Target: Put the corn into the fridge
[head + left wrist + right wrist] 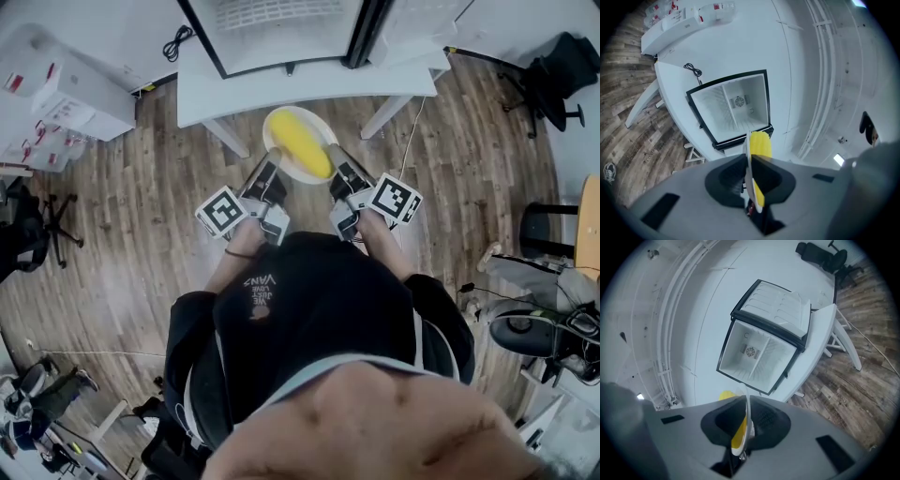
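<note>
A yellow corn cob [305, 150] lies on a white plate [281, 122] that I carry in front of me with both grippers. My left gripper [273, 160] is shut on the plate's left rim [747, 154], and the corn [760, 143] shows just past its jaws. My right gripper [336, 156] is shut on the plate's right rim [748, 414], the corn [725, 395] peeking out beside it. Ahead, the small white fridge [281, 28] stands on a white table [309, 86]. Its door [780, 305] is swung open and its inside [736, 108] looks bare.
A black cable [176, 42] lies on the table left of the fridge. White boxes [70, 94] stand at the left, a black office chair [562, 80] at the right. The table's slanted legs [225, 139] reach the wooden floor near the plate.
</note>
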`<action>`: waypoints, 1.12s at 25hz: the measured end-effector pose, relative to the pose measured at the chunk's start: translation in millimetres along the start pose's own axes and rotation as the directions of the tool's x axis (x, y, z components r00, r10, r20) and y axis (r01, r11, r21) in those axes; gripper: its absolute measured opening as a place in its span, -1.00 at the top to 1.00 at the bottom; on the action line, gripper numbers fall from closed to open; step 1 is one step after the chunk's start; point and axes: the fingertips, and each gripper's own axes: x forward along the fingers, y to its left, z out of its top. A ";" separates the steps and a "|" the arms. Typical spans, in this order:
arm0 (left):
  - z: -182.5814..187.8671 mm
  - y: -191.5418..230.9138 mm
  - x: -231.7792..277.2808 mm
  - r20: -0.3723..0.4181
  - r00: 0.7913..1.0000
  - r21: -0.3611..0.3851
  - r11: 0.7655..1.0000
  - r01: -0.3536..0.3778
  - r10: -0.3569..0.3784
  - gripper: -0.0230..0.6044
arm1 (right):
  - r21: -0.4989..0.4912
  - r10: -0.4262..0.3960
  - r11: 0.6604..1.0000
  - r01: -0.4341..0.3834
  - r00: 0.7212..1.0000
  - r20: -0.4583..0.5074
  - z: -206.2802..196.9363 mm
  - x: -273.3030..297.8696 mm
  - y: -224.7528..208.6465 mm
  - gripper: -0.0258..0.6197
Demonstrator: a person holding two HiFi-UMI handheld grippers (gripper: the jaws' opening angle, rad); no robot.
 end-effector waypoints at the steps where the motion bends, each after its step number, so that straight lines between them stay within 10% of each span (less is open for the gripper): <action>1: 6.5 3.0 2.5 -0.007 1.000 0.009 1.000 -0.004 0.004 0.79 | 0.001 -0.003 1.000 0.003 1.000 0.005 1.5 6.2 0.4 0.83; 28: 113.0 36.6 51.8 -0.129 0.990 -0.023 0.998 0.062 -0.065 0.79 | 0.014 -0.056 0.998 0.055 0.991 0.123 17.7 115.0 4.6 0.84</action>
